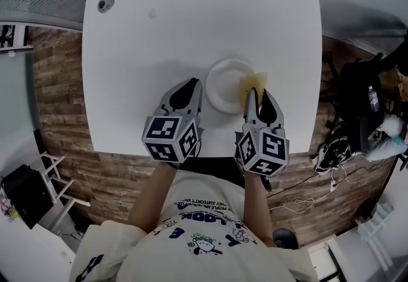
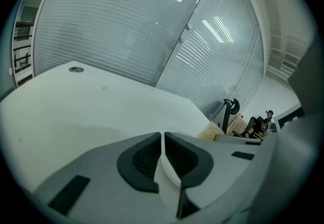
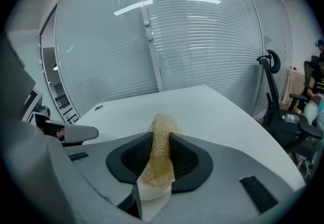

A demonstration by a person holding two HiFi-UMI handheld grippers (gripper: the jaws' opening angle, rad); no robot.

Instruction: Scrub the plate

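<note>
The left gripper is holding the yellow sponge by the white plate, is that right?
No, it is the right gripper that holds the yellow sponge by the white plate; the right gripper view shows the sponge clamped between that gripper's jaws.
</note>
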